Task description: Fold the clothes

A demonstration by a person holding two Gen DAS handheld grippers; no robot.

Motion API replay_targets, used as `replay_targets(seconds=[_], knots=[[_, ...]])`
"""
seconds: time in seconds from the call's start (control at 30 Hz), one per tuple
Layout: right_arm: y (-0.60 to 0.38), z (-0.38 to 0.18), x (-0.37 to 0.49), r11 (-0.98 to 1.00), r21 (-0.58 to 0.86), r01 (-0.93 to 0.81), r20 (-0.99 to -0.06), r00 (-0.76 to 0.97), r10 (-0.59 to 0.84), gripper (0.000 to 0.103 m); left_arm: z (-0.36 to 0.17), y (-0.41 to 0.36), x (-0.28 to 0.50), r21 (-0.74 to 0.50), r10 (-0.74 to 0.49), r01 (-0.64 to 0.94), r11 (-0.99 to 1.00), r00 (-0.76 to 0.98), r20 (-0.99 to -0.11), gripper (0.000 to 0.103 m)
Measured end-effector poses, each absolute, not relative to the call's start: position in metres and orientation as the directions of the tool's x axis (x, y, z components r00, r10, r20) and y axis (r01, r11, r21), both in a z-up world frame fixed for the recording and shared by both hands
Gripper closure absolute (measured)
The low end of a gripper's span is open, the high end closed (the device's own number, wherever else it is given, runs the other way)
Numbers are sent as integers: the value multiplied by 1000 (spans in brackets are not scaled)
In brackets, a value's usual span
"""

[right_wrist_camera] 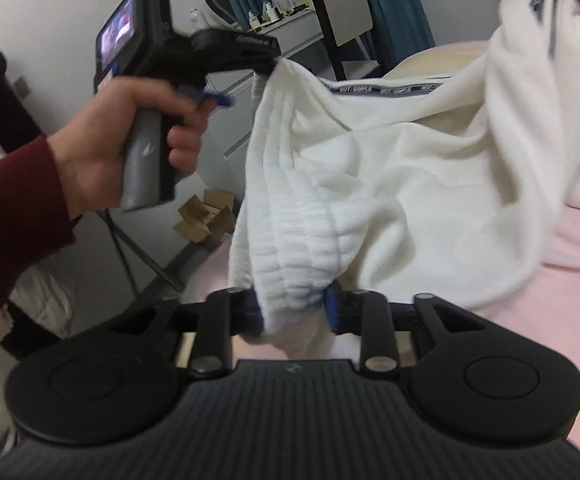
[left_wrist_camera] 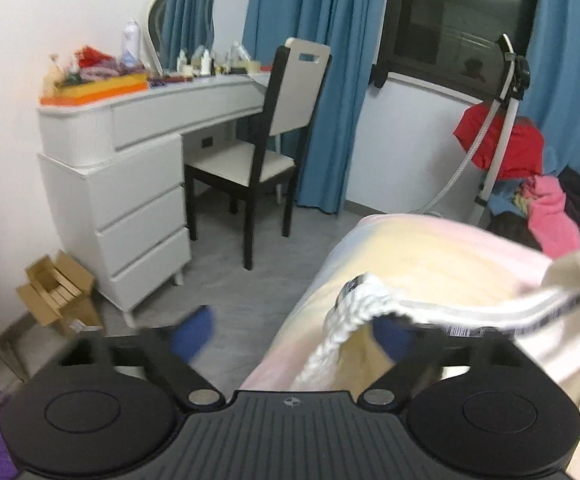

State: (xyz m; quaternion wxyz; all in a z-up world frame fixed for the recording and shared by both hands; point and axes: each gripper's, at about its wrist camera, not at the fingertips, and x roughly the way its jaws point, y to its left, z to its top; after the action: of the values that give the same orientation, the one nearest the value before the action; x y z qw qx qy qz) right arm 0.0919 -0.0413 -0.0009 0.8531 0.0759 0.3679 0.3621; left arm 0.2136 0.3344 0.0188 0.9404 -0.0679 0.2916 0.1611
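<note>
We judged the step to be lifting and spreading a white knitted garment with a ribbed hem [right_wrist_camera: 409, 168] before laying it flat; to do it well, the left side needed a firm pinch on the hem first, then both ends had to be drawn apart level, so the cloth hung straight over the pastel pink and yellow bed cover [left_wrist_camera: 429, 256] without twisting.

The left gripper [left_wrist_camera: 291, 332] stood wide open, its blue-padded fingers [left_wrist_camera: 194, 332] far apart; a ribbed corner of the garment lay draped across its right-hand finger, touching it but not clamped. The right wrist view showed the same corner hanging from that gripper's tip, though blur hid the exact contact.

The right gripper [right_wrist_camera: 294, 312] was closed most of the way on a thick bunch of the ribbed hem, with the cloth squeezed between both pads. The rest of the garment hung in loose folds above the bed, sagging between the two grippers.
</note>
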Motion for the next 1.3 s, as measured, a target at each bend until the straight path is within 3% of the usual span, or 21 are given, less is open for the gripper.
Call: replay_targets(seconds=[0.03, 0.07, 0.37, 0.5, 0.6, 0.77, 1.03, 1.2, 1.3], knots=[[-48, 4, 83, 728, 380, -571, -562, 483, 672, 26, 17, 331, 202, -15, 276, -346, 938, 774, -570, 1], [-55, 10, 74, 732, 355, -581, -547, 506, 667, 18, 15, 327, 191, 4, 289, -349, 937, 768, -572, 0], [-133, 43, 25, 773, 221, -595, -437, 648, 624, 19, 41, 266, 68, 18, 318, -356, 934, 809, -495, 0], [-197, 39, 28, 845, 155, -512, -390, 754, 528, 19, 44, 216, 35, -73, 203, -260, 963, 874, -442, 0], [-251, 26, 38, 895, 181, -407, -366, 817, 446, 19, 33, 180, 36, -216, 29, -144, 966, 887, -462, 0], [-307, 3, 47, 910, 345, -230, -345, 871, 351, 18, 35, 127, 88, -348, -146, -47, 936, 849, -508, 3], [-301, -26, 104, 938, 299, -175, -363, 888, 282, 18, 68, 68, 241, -411, -112, -133, 902, 848, -519, 5], [-311, -36, 108, 950, 266, -165, -395, 880, 263, 18, 72, 40, 337, -311, -38, -168, 935, 828, -560, 9], [-314, -42, 118, 953, 256, -163, -417, 871, 260, 18, 65, 33, 386, -249, -15, -168, 954, 802, -597, 20]])
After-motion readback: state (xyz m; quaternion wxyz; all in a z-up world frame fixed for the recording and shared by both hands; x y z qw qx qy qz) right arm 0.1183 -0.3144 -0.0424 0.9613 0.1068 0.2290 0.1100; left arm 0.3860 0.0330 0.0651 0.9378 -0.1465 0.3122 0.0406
